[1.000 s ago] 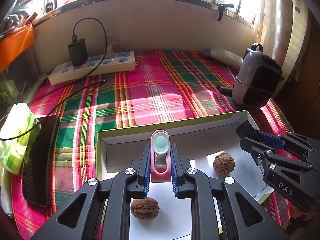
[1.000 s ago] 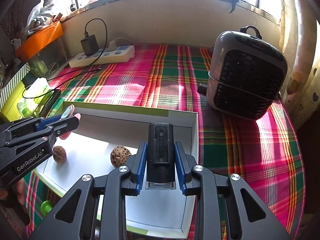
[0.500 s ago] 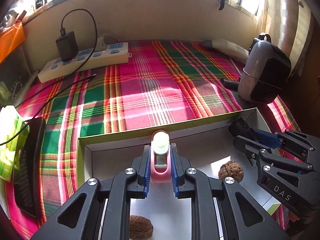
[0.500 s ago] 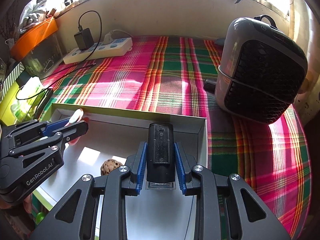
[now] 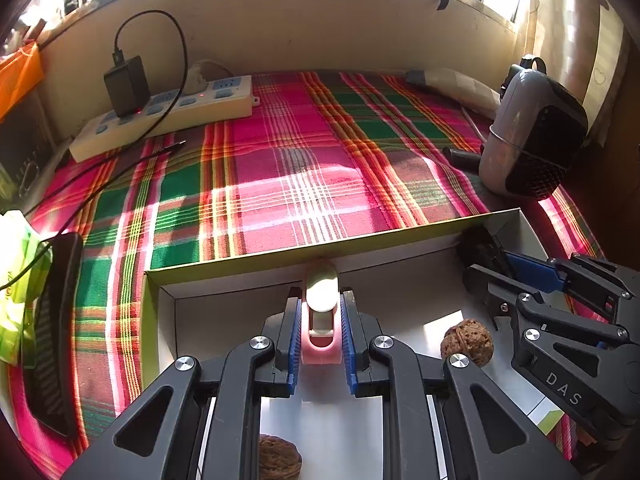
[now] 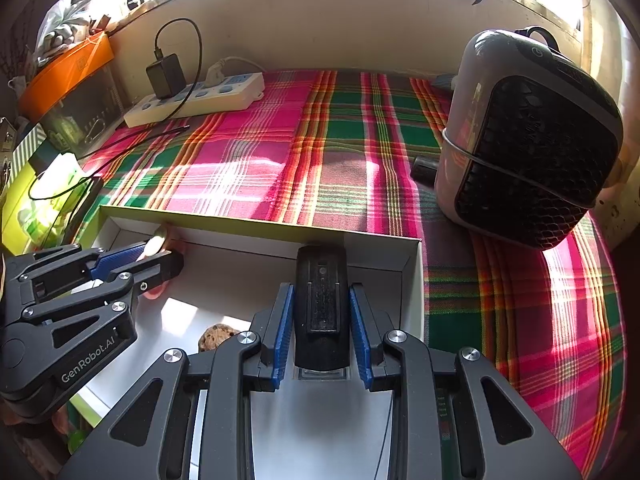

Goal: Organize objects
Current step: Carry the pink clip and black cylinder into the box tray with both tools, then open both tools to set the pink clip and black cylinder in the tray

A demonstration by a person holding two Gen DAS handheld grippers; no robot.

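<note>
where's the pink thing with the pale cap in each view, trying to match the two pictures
Left wrist view: the pink thing sits bottom centre, clamped in the left tool, inside the white box near its far wall.
Right wrist view: it shows at the left edge, mostly hidden by the left tool, near the box's far-left corner.
Shared landmark: the white power strip by the back wall.
</note>
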